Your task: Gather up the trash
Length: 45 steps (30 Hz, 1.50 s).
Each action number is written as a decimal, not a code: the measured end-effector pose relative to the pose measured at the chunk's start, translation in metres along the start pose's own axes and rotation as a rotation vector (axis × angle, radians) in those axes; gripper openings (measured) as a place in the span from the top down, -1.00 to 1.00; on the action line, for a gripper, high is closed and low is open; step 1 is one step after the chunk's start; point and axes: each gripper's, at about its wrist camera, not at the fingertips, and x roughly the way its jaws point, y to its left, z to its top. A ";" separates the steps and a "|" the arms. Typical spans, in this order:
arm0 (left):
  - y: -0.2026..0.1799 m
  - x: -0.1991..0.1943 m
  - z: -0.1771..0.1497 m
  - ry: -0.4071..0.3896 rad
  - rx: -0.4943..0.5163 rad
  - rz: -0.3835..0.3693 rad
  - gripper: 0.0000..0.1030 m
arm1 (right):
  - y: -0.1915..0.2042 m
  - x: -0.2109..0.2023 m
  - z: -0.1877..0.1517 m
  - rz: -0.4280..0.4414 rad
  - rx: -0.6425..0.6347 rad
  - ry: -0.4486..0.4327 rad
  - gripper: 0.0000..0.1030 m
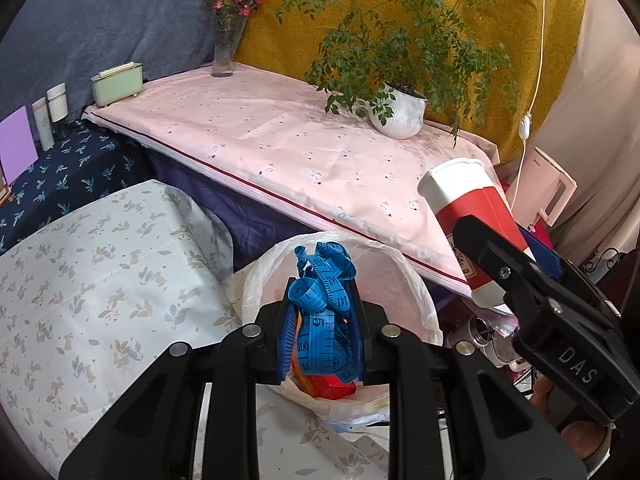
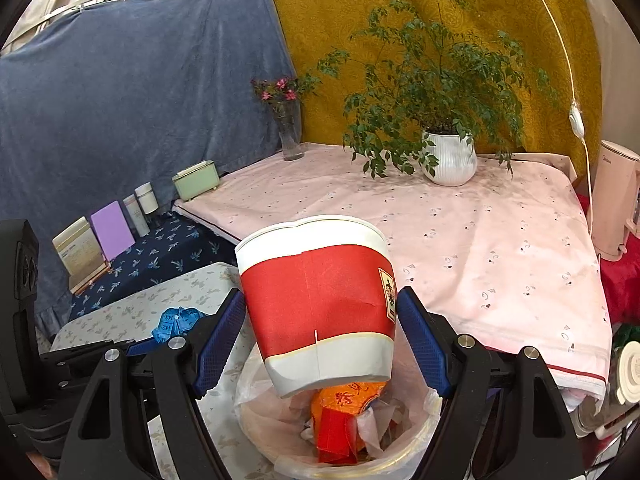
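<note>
While both grippers hang over the trash bin (image 2: 256, 420) lined with a plastic bag, the left gripper (image 1: 322, 332) has its fingers closed on a crumpled blue measuring tape (image 1: 322, 292). The right gripper (image 2: 320, 340) holds a red and white paper cup (image 2: 316, 304) tilted between its fingers, just above the orange and red wrappers (image 2: 340, 412) inside the bin, beside the pink tabletop (image 2: 480, 240).

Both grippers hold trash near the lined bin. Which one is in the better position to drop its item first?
Right. The right gripper holds the red and white cup directly above the open bin. The left gripper grips the blue tape measure over the bin's near edge, so it seems less centred.
</note>
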 end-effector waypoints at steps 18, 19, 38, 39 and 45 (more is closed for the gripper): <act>-0.008 0.003 0.002 -0.039 0.017 0.003 -0.13 | -0.007 0.005 0.000 -0.014 0.039 0.002 -0.49; -0.008 0.002 0.002 -0.044 0.020 0.006 -0.16 | -0.007 0.005 0.001 -0.013 0.046 0.000 -0.49; 0.019 -0.008 -0.004 -0.049 -0.039 0.052 -0.17 | 0.002 0.006 -0.001 -0.006 0.004 0.017 -0.49; 0.021 -0.009 -0.005 -0.049 -0.041 0.055 -0.17 | 0.003 0.006 -0.001 -0.005 0.000 0.019 -0.49; 0.030 -0.013 -0.010 -0.052 -0.052 0.079 -0.17 | 0.009 0.006 -0.006 -0.005 -0.022 0.034 -0.49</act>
